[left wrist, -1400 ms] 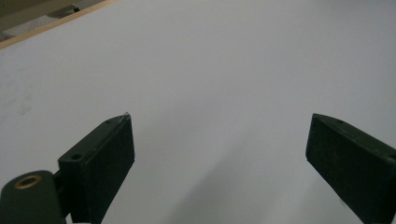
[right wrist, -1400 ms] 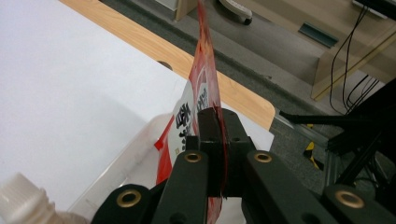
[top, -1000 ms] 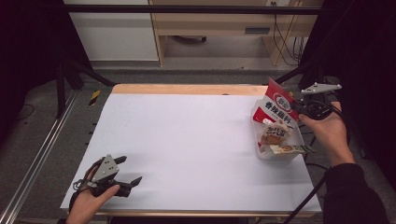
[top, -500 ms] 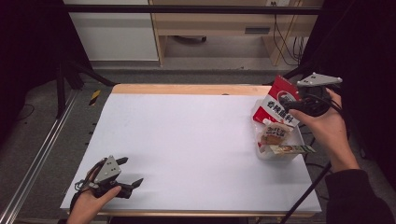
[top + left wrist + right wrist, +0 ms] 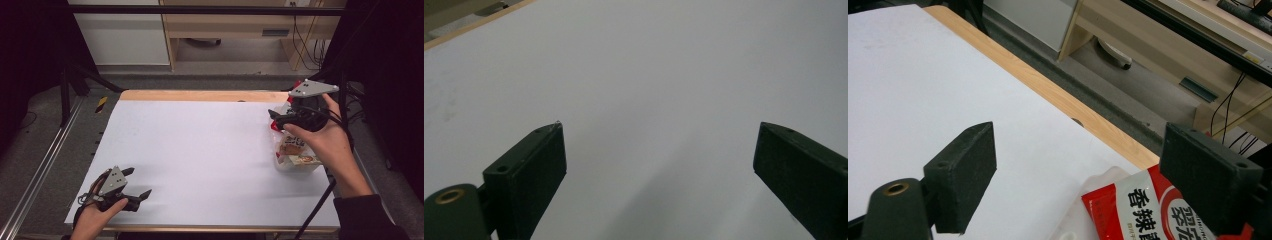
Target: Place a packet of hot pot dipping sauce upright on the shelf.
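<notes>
A red snack packet [image 5: 1148,210] with white characters stands in a clear tub [image 5: 299,168] of snack packets at the table's right edge. My right gripper [image 5: 274,118] hovers above it, pointing left. In the right gripper view the right gripper [image 5: 1083,150] has its jaws wide apart, having just been opening. Nothing is between them, and the packet's top lies just below and beyond the right jaw. My left gripper [image 5: 137,182] rests on the table at the near left corner. In the left gripper view the left gripper [image 5: 659,140] is open over bare white table.
The white table [image 5: 200,150] has a wooden strip [image 5: 200,95] along its far edge. Beyond it are a grey floor and a wooden desk [image 5: 240,30] with cables. A metal rail [image 5: 40,170] runs along the table's left side.
The right gripper has opened, risen and moved left until it covers the red packet. The left gripper has stayed where it was.
</notes>
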Demonstrator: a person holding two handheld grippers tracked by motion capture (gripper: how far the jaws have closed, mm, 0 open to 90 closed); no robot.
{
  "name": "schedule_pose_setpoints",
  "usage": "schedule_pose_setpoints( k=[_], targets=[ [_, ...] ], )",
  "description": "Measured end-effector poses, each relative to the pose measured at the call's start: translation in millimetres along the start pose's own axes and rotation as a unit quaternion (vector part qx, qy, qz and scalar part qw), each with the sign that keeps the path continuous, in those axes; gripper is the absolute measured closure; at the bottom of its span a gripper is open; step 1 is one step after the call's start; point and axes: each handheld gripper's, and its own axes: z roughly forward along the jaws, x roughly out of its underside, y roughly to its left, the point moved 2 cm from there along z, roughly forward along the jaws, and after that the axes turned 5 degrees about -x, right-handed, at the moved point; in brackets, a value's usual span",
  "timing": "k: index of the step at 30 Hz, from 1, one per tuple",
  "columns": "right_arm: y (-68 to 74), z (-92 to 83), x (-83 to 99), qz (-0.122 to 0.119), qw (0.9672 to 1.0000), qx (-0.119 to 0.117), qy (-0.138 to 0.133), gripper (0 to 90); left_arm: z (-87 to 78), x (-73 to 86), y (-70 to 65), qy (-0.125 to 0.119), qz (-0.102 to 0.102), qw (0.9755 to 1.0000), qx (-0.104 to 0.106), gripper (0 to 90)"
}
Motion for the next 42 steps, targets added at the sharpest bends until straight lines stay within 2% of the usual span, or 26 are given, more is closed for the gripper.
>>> schedule_pose_setpoints(
  k=[5,9,20,25,30,38,42],
  targets=[
    [14.6,0.0,-2.6,-0.009,0.9999,-0.009,-0.007,13.5,0.0,0.0,0.6,0.000,-0.004,1.0000,-0.003,5.4],
    [18.5,-1.5,-4.2,-0.011,0.9998,-0.012,-0.008,12.5,-0.1,0.0,0.8,-0.001,-0.005,1.0000,-0.004,5.0],
    [27.9,-4.5,-10.2,0.002,0.9994,-0.022,-0.025,7.7,-0.1,0.0,1.0,-0.001,-0.006,1.0000,-0.005,4.6],
    [38.0,-4.0,-12.9,-0.001,0.9989,-0.035,-0.032,7.1,0.1,0.2,0.7,0.000,-0.006,1.0000,-0.004,4.6],
    [41.6,-3.0,-13.2,0.001,0.9984,-0.044,-0.037,6.7,0.0,0.1,0.8,-0.001,-0.006,1.0000,-0.004,4.6],
    [49.4,-4.3,-15.7,0.021,0.9961,-0.066,-0.054,6.3,0.5,0.1,0.3,0.001,-0.004,1.0000,-0.003,4.6],
    [55.4,-4.2,-16.1,0.022,0.9954,-0.073,-0.059,6.2,0.4,0.2,0.1,0.002,-0.003,1.0000,-0.002,4.6]
  ],
)
